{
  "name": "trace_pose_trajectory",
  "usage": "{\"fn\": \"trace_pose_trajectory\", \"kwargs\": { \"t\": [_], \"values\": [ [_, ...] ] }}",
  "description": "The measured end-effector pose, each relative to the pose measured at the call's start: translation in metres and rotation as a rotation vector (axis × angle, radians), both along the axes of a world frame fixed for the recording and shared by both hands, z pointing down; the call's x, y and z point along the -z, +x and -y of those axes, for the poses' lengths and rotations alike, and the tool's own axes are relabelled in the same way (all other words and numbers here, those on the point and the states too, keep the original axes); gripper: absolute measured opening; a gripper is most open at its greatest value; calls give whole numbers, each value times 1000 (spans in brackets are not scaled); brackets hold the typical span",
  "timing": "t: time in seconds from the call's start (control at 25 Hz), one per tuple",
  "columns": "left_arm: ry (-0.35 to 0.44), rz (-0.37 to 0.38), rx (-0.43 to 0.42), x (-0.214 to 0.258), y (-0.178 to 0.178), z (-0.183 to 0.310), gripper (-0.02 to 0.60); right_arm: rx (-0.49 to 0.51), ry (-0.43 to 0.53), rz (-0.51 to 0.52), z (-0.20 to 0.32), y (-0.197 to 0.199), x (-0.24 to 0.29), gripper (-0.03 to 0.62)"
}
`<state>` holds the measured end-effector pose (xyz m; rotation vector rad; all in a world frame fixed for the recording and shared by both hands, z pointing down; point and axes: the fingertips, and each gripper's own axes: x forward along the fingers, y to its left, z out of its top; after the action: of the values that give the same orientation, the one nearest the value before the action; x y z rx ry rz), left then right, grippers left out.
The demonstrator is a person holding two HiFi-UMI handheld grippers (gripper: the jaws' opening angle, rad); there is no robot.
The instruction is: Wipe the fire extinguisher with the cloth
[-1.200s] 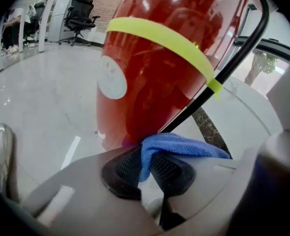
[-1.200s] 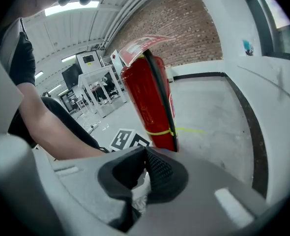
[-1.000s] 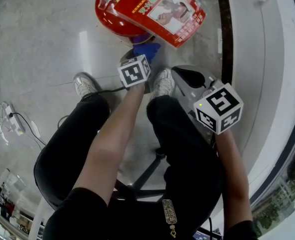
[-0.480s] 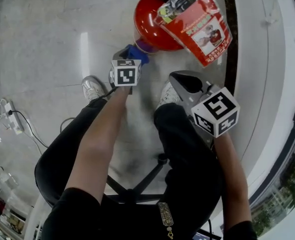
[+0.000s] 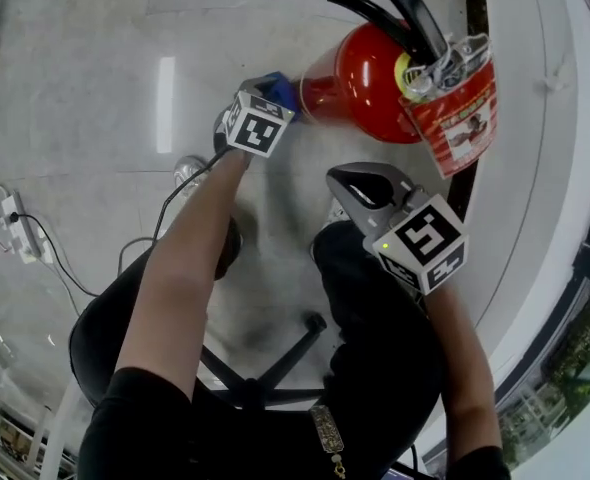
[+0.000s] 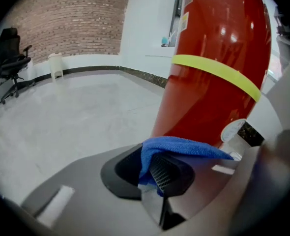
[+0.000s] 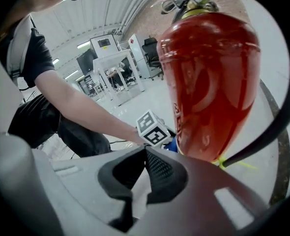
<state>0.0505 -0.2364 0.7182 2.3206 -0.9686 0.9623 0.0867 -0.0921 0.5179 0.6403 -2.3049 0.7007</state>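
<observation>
Now the fire extinguisher (image 5: 370, 83) stands on the pale polished floor (image 5: 95, 118) at the upper right of the head view, in front of our feet. A second ago it filled the top centre, with its red tag (image 5: 463, 118) spread across its body. The tag now hangs off the right of the neck, below the black handle (image 5: 405, 8). The blue cloth (image 5: 277, 90) sits low against the cylinder's left flank, whereas earlier it was at the near foot of the cylinder. From these views we cannot say whether it actually touches the red paint. Our left gripper (image 5: 265, 98) has its jaws clamped on the cloth, which folds over the dark pads in the left gripper view (image 6: 179, 149). Its marker cube has rolled since the earlier frame. Our right gripper (image 5: 360, 183) hangs well apart at lower right, as before. Its jaws are together with nothing between them, and it points at the extinguisher's rounded shoulder (image 7: 209, 82).
</observation>
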Motion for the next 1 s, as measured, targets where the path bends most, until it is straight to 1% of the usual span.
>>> {"fn": "trace_pose_trajectory", "kwargs": {
  "t": [0.16,0.28,0.44,0.56,0.64,0.72,0.84,1.0],
  "values": [
    [42,-14,-75,13,6,24,32,73,-15,14,-7,-17,4,3],
    [66,-31,-148,29,12,34,32,109,-23,29,-10,-24,10,3],
    [89,-56,-238,56,19,38,32,123,-22,42,-9,-26,20,3],
    [119,-69,-293,84,21,38,32,143,4,18,-5,-26,26,3],
    [129,-63,-327,101,21,35,32,142,23,1,0,-25,33,3],
    [129,-60,-339,117,21,32,32,131,37,-12,2,-24,41,3],
    [137,-73,-331,146,21,33,32,115,70,-30,8,-25,57,3],
    [153,-51,-347,180,21,27,32,76,114,-25,15,-26,89,3]
  ]
}}
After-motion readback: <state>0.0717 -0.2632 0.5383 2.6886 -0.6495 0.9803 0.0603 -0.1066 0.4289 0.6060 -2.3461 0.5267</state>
